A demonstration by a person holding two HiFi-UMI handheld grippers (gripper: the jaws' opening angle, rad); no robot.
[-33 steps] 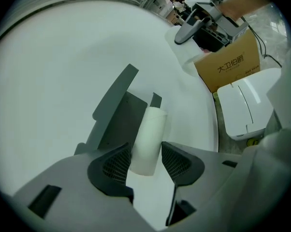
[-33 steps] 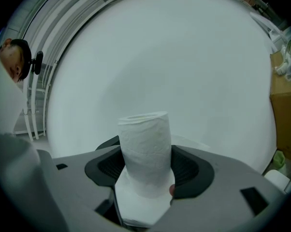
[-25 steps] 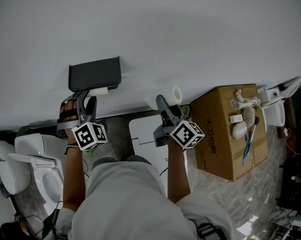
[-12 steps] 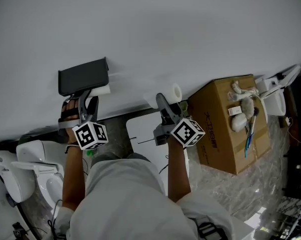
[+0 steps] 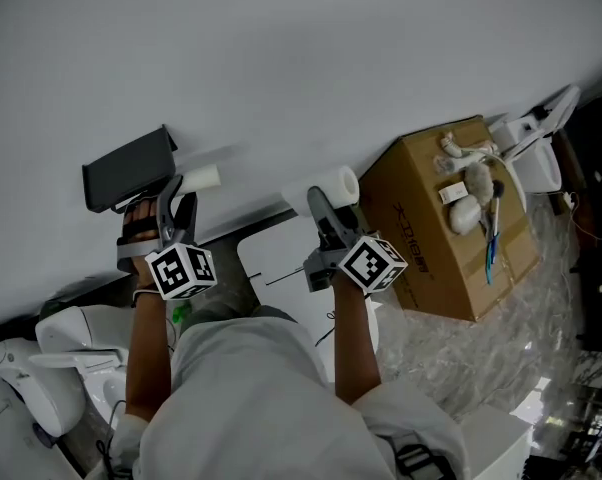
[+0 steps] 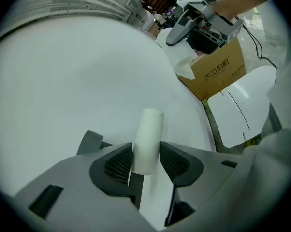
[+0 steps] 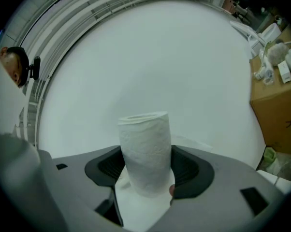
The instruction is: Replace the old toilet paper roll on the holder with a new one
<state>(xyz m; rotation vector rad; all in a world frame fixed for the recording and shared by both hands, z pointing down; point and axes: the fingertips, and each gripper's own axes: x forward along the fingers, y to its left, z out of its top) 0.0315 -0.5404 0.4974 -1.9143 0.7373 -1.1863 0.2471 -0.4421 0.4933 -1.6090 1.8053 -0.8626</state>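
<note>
An empty cardboard tube (image 5: 197, 178) sits between the pads of my left gripper (image 5: 178, 192), just right of the black wall holder (image 5: 127, 170) and clear of it. In the left gripper view the tube (image 6: 148, 138) stands upright with both jaws of the left gripper (image 6: 145, 154) pressed on its sides. My right gripper (image 5: 322, 204) is shut on a full white toilet paper roll (image 5: 333, 186) in front of the white wall. The roll (image 7: 146, 149) fills the right gripper (image 7: 146, 167) in its own view, with a loose tail hanging below.
To the right stands a brown cardboard box (image 5: 421, 230) with white items and cables on top. A white toilet (image 5: 76, 353) sits at the lower left. A white panel (image 5: 279, 263) lies on the floor between my arms.
The left gripper has carried the tube out from under the black holder and to the right of it. The right gripper has shifted left with the roll, still gripping it.
</note>
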